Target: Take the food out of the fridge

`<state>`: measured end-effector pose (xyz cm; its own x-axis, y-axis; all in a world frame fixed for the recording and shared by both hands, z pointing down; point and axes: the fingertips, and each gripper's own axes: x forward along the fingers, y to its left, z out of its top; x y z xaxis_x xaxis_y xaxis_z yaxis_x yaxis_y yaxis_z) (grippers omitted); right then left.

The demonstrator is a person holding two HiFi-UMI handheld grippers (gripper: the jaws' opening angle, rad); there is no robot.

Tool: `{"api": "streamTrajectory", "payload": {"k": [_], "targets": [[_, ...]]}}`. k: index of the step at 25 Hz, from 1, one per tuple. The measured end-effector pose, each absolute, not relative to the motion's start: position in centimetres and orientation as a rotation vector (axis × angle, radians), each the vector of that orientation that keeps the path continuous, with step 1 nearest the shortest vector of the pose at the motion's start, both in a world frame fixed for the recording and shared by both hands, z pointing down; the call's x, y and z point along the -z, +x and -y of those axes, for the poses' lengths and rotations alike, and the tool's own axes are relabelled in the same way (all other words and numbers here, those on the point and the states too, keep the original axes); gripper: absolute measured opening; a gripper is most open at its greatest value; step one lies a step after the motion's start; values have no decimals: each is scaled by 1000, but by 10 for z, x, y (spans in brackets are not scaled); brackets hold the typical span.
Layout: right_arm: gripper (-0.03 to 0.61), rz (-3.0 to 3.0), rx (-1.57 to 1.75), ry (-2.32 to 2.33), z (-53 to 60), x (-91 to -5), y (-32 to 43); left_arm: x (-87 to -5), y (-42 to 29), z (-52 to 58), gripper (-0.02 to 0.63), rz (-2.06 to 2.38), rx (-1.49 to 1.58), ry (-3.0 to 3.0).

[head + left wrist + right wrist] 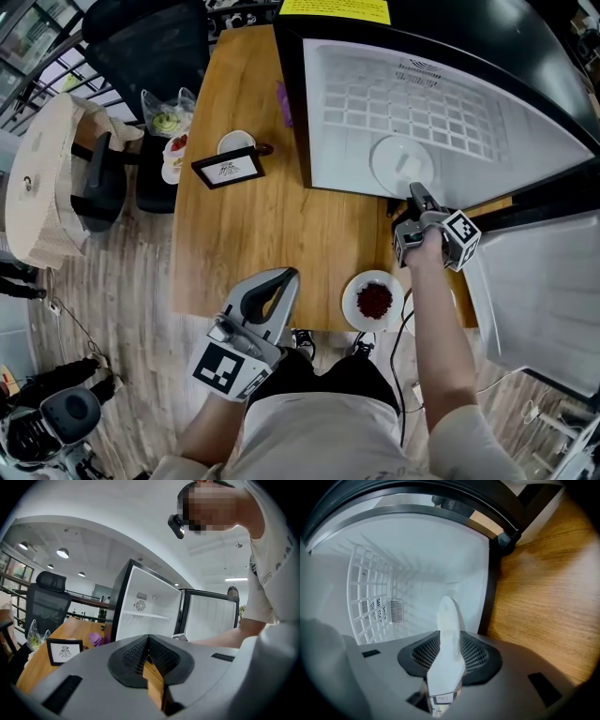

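A small fridge stands open on the wooden table, its white inside and wire shelf showing. A round white plate sits at the fridge's mouth. My right gripper is shut on that plate's near rim. In the right gripper view the plate stands edge-on between the pads. A white plate of red food rests on the table's front edge, just left of my right forearm. My left gripper hovers at the front edge, shut with nothing in it; its pads meet.
The fridge door hangs open at the right. A framed sign, a white cup and a purple thing lie at the table's far left. A black chair and bags of food stand beyond.
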<state>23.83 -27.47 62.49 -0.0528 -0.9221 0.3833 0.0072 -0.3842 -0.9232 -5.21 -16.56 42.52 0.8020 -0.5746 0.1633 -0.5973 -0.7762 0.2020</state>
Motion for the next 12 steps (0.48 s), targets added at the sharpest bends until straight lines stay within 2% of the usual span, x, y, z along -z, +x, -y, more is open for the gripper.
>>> {"api": "streamTrajectory", "payload": {"k": [3, 7, 12], "targets": [[132, -1000, 1557, -1460, 276, -628, 239, -426, -52, 165, 6, 912, -143, 2740], [36, -978, 1581, -1492, 271, -636, 238, -426, -54, 165, 6, 919, -144, 2737], [28, -1010, 1536, -1457, 274, -628, 239, -427, -57, 164, 6, 922, -147, 2731]]}}
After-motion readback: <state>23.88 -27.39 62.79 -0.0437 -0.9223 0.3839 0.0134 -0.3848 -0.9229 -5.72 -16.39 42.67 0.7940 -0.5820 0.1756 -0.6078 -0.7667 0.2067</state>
